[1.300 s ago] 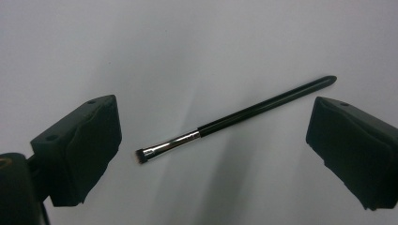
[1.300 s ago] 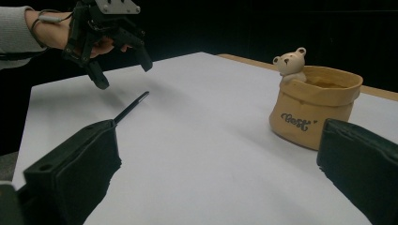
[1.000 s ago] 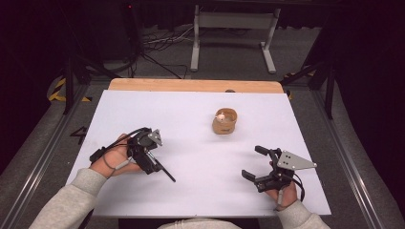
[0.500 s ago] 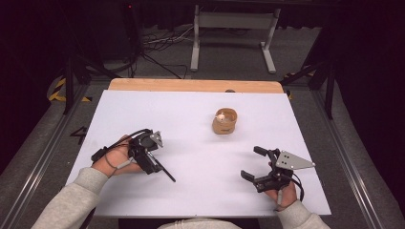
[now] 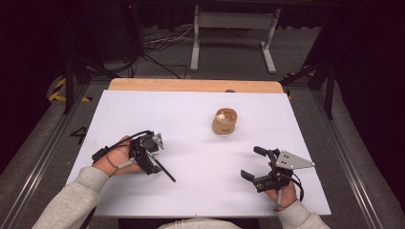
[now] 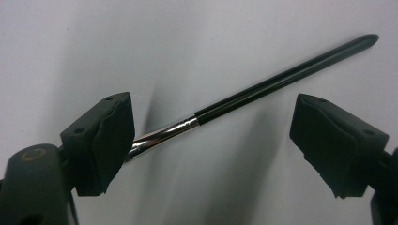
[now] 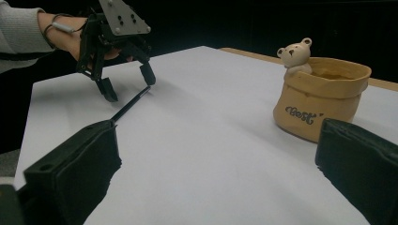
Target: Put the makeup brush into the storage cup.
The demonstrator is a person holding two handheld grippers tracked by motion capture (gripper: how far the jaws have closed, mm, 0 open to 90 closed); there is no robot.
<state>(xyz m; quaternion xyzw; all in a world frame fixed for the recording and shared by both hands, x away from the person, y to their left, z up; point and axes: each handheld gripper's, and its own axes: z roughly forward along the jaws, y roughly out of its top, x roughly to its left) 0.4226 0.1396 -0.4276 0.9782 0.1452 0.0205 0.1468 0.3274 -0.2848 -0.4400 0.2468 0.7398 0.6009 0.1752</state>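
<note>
The step in hand looked like the pick-up of the thin black stick [image 6: 263, 86] (a pen or a brush, the kind could not be told), which lay flat on the white table [image 5: 191, 114]. The left tongs [image 5: 154, 157] stood over it with the stick between the two jaws; the jaws had just been closing, but they were wide apart and the pads did not press on the stick. Its metal end lay just beside one pad.

The right tongs [image 5: 256, 164] rested open and empty, well apart from the stick. The small pot with a bear [image 7: 321, 98] stood ahead of them.

The next move probably called for closing on the stick squarely and then lifting it.

Counted: one stick, one pot, two tongs.
</note>
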